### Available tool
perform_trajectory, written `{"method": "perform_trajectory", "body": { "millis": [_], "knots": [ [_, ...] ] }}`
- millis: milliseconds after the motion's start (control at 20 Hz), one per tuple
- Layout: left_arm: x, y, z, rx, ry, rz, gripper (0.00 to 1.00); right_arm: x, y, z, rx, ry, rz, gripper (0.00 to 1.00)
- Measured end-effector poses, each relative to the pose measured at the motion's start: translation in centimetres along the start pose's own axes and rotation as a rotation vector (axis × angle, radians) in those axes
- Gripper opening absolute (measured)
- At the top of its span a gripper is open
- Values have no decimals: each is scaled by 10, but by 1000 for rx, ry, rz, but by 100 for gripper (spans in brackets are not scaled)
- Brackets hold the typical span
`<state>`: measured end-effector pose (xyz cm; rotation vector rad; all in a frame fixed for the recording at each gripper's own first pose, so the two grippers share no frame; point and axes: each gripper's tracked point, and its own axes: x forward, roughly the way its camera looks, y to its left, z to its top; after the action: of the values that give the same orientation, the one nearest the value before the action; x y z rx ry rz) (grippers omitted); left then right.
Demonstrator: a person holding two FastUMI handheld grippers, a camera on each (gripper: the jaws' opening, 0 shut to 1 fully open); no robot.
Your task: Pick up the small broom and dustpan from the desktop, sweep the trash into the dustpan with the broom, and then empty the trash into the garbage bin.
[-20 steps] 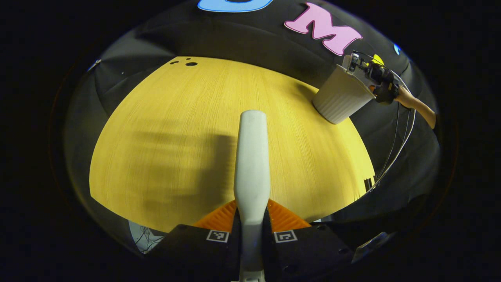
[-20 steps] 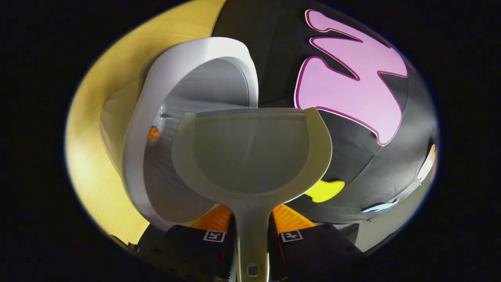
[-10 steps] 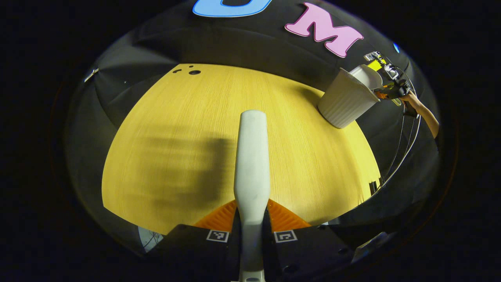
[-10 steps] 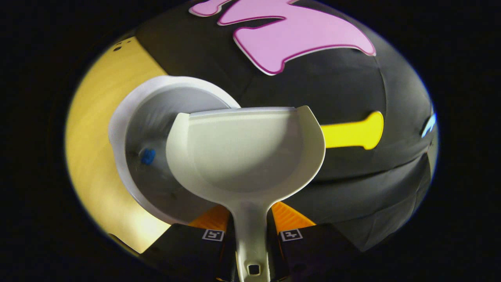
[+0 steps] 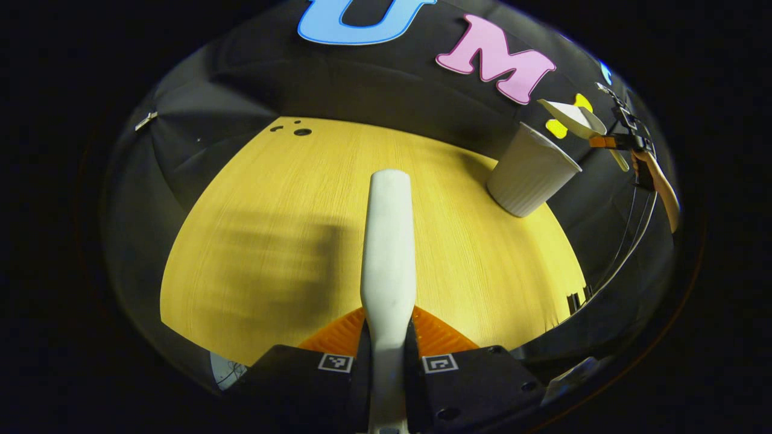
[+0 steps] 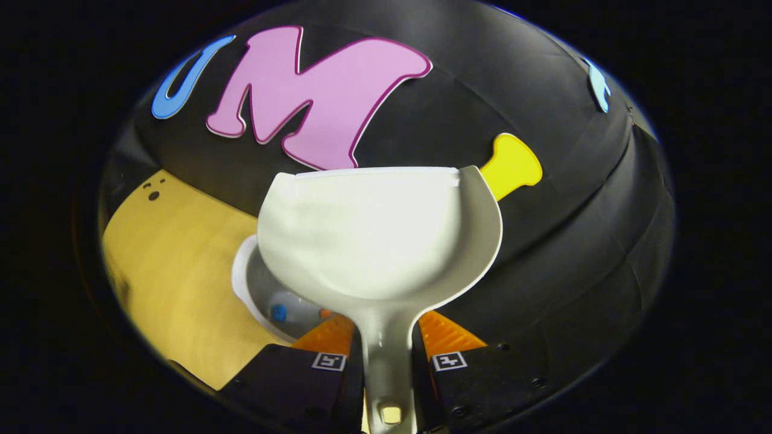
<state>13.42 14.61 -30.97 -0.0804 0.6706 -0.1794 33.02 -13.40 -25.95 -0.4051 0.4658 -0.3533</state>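
We see one small broom (image 5: 388, 241), one dustpan (image 6: 377, 232), one garbage bin (image 5: 531, 178) and two grippers over a yellow wooden bench (image 5: 271, 241). In the left gripper view, the left gripper (image 5: 386, 343) has its fingers pressed on the pale handle of the small broom, one on each side, and the handle runs straight ahead above the bench. The wood around and beyond it lies bare out to its curved far edge, where three small dark holes (image 5: 292, 129) sit near the far left corner. The white ribbed garbage bin stands near the bench's far right edge, close against the black cloth wall (image 5: 362, 78). Just past the bin, the right gripper (image 5: 618, 141) and the hand (image 5: 648, 169) that holds it hang in the air with the dustpan lifted above the bin's rim, apart from it. In the right gripper view, the right gripper's fingers (image 6: 449, 331) pinch the dustpan's handle from both sides; the pan's pale scoop faces us, tipped up before the wall. Below and to the left of it we look into the open bin, where at least two small bits of trash lie at the bottom: one blue piece (image 6: 278, 312) and one orange piece (image 6: 325, 313) beside it.
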Motion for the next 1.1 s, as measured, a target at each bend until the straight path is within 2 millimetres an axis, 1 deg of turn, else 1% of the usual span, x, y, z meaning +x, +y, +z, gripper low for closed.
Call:
{"method": "perform_trajectory", "body": {
  "millis": [50, 100, 200, 250, 300, 350, 400, 450, 500, 550, 600, 650, 700, 750, 800, 850, 900, 950, 1000, 1050, 1100],
  "knots": [
    [-3, -2, 5, 6, -30, 0, 27, 0, 4, 2, 37, -27, 27, 41],
    [-5, -3, 11, 15, -60, 5, 26, -1, 7, 5, 78, -49, 55, 40],
    [-10, -6, 19, 22, -106, 7, 27, -1, 13, 12, 117, -76, 99, 40],
    [-11, -8, 21, 19, -117, 1, 27, -5, 15, 15, 122, -89, 114, 37],
    [-11, -8, 22, 16, -122, -4, 27, -8, 18, 18, 137, -99, 134, 41],
    [-12, -6, 21, 15, -129, -2, 27, -10, 23, 20, 165, -114, 163, 36],
    [-12, -5, 22, 15, -138, 3, 29, -12, 28, 23, 201, -145, 187, 36],
    [-12, -6, 22, 16, -140, 6, 27, -14, 32, 24, 231, -173, 201, 33],
    [-12, -7, 21, 18, -140, 8, 27, -12, 33, 23, 252, -195, 212, 37],
    [-11, -5, 20, 20, -143, 10, 28, -9, 35, 22, 258, -212, 225, 37],
    [-9, -5, 19, 19, -139, 9, 28, -7, 36, 18, 254, -216, 241, 41],
    [-8, -5, 17, 18, -133, 8, 28, -4, 39, 12, 254, -212, 262, 37],
    [-5, -5, 16, 17, -127, 5, 26, 1, 44, 2, 262, -203, 288, 37],
    [-3, -4, 14, 17, -122, 6, 26, 8, 50, -6, 279, -194, 317, 37],
    [1, -2, 10, 20, -119, 13, 26, 9, 55, -10, 289, -176, 346, 36],
    [3, -2, 7, 19, -114, 19, 28, 14, 60, -19, 294, -151, 371, 36],
    [4, -1, 3, 14, -108, 24, 26, 16, 67, -28, 290, -121, 394, 36],
    [6, 2, 0, 7, -105, 28, 26, 23, 72, -37, 282, -99, 414, 37],
    [8, 3, -2, 1, -100, 33, 28, 31, 78, -50, 258, -68, 429, 37],
    [12, 3, -3, -1, -89, 40, 28, 43, 82, -67, 233, -33, 442, 37],
    [18, 4, -3, 4, -81, 48, 26, 51, 87, -81, 226, 0, 453, 41]
  ]
}}
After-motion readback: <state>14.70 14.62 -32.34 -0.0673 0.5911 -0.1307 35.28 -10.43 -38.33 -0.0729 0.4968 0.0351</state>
